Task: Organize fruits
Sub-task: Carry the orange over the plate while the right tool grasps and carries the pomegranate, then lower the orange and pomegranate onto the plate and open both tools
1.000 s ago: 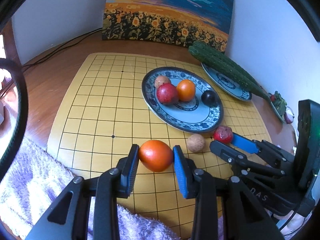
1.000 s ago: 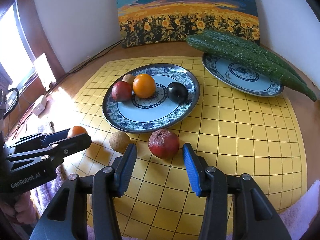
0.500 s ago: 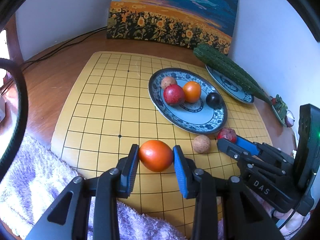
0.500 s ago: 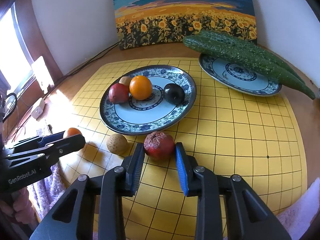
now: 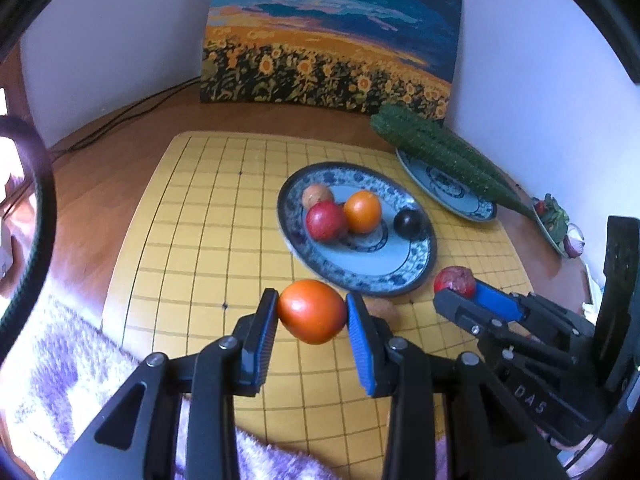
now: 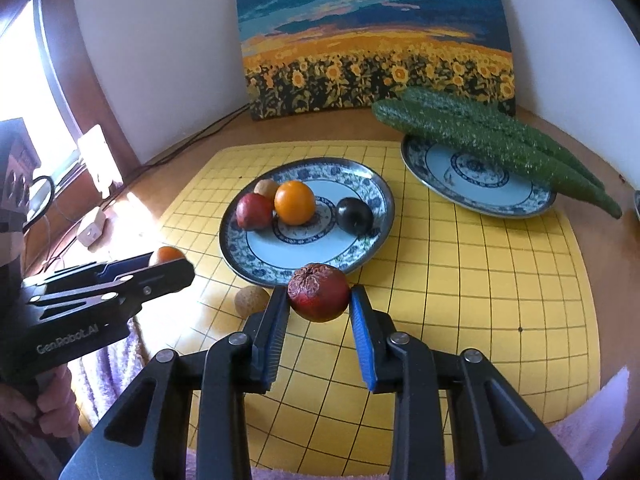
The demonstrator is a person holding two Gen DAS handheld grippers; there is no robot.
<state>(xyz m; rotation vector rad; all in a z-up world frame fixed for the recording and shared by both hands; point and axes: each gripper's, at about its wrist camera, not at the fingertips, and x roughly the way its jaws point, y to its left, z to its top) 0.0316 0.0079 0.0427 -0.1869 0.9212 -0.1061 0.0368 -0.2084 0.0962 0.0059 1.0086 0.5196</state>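
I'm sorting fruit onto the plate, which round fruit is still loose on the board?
The small tan fruit beside the fruit plate; the other two off-plate fruits are clamped in tools.

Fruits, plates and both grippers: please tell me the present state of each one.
left gripper: shut on orange fruit
right gripper: shut on wrinkled red fruit
brown fruit: loose on yellow board
fruit plate: holds four fruits
far plate: cucumbers across it

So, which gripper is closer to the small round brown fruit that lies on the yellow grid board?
Left, though only slightly. The left gripper holds the orange fruit beside the small round brown fruit. The right gripper, shut on the wrinkled red fruit, sits on its other side.
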